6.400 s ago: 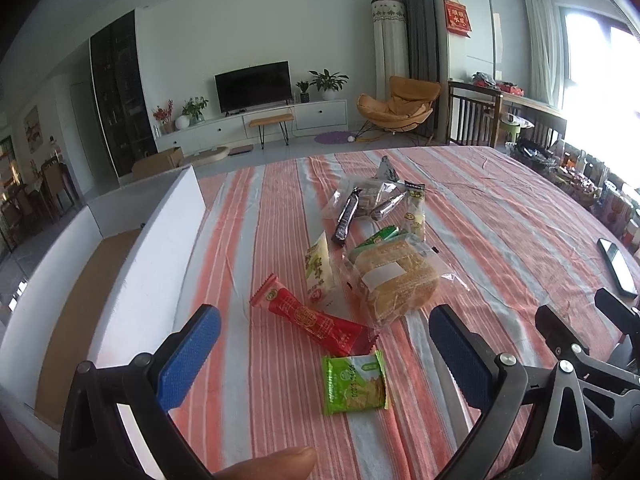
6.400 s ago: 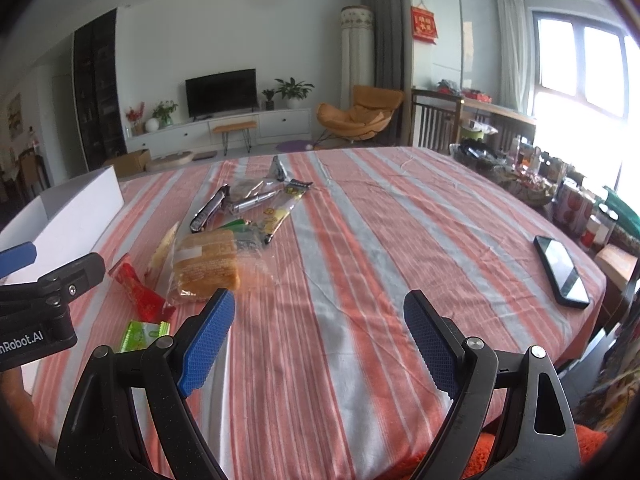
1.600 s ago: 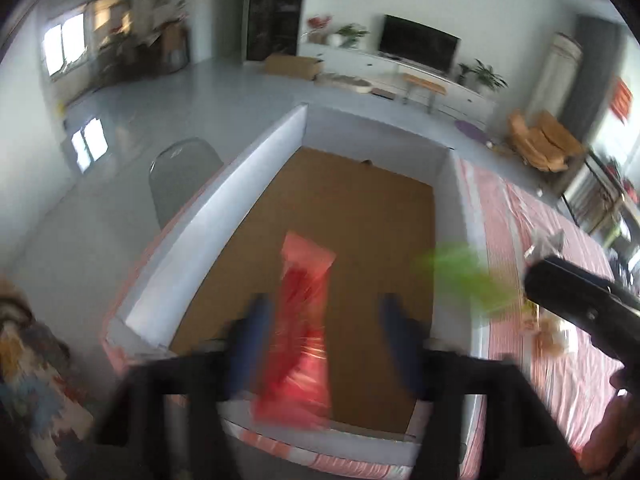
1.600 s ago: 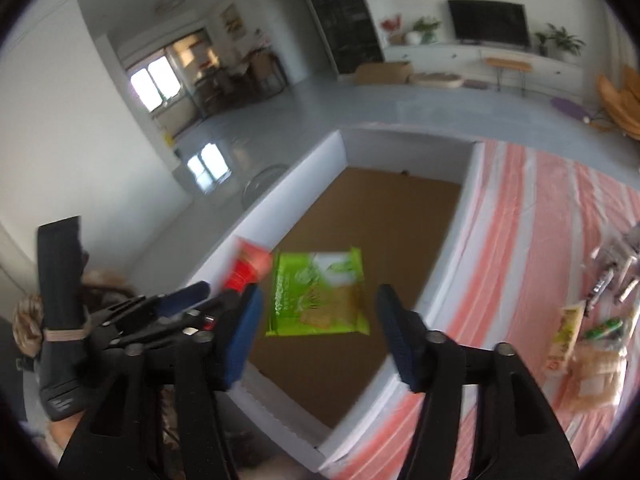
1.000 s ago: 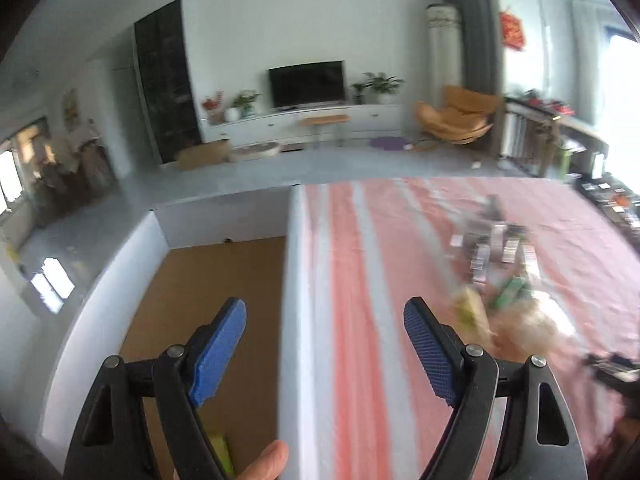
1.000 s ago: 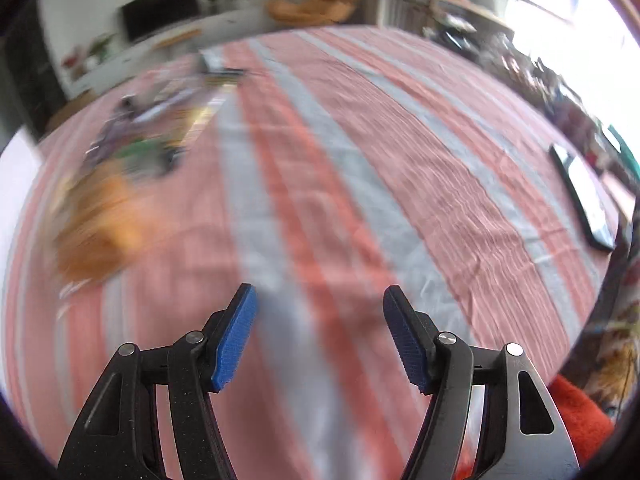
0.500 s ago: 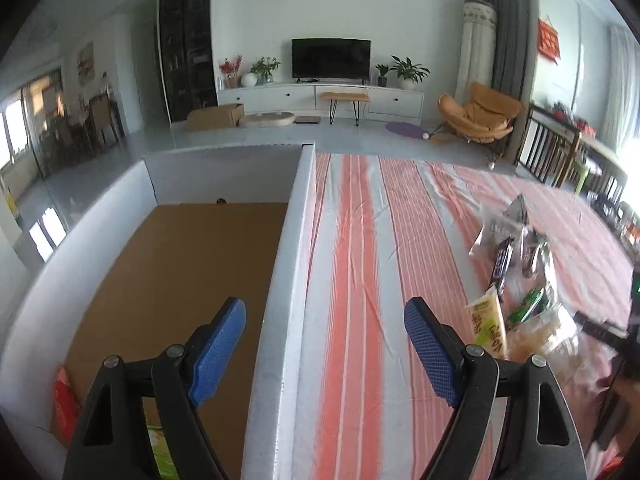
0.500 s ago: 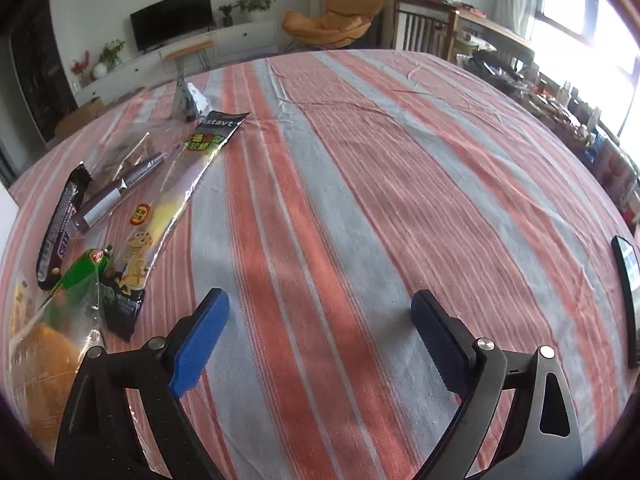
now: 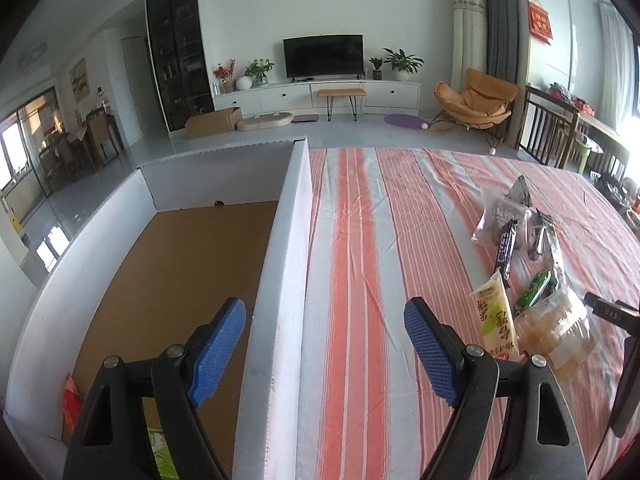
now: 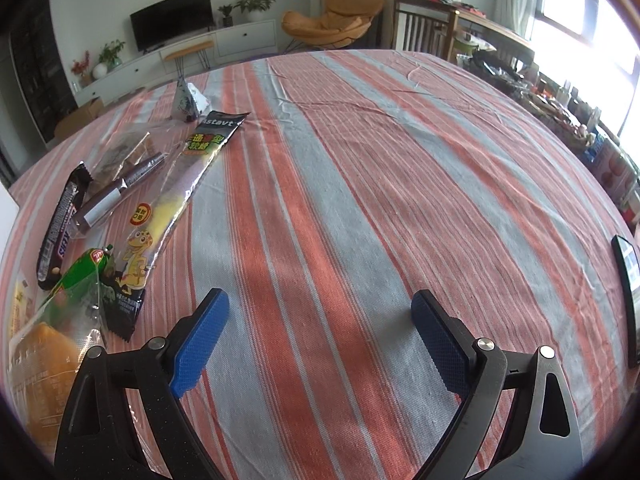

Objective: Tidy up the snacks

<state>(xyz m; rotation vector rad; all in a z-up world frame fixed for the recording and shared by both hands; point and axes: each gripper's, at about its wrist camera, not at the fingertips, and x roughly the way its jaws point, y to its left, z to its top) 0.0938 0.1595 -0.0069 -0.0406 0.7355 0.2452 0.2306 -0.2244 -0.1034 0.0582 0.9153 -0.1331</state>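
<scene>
Both grippers empty, jaws wide apart — L gripper [image 9: 324, 344] straddling box wall [image 9: 286, 280], R gripper [image 10: 320, 336] over tablecloth [image 10: 360, 200] — ready for the snack pile [image 10: 100, 220].

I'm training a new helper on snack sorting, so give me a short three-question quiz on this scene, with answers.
1. True or false: the left gripper holds a snack.
2. Which lies inside the white box? A) the bread bag B) the red packet C) the phone
3. What dark flat thing lies on the striped tablecloth at the right edge of the right wrist view?

Key
1. False; the jaws stand open on either side of the box wall, holding nothing.
2. B, the red packet, in the near corner. The bread bag is on the cloth.
3. A phone.
</scene>
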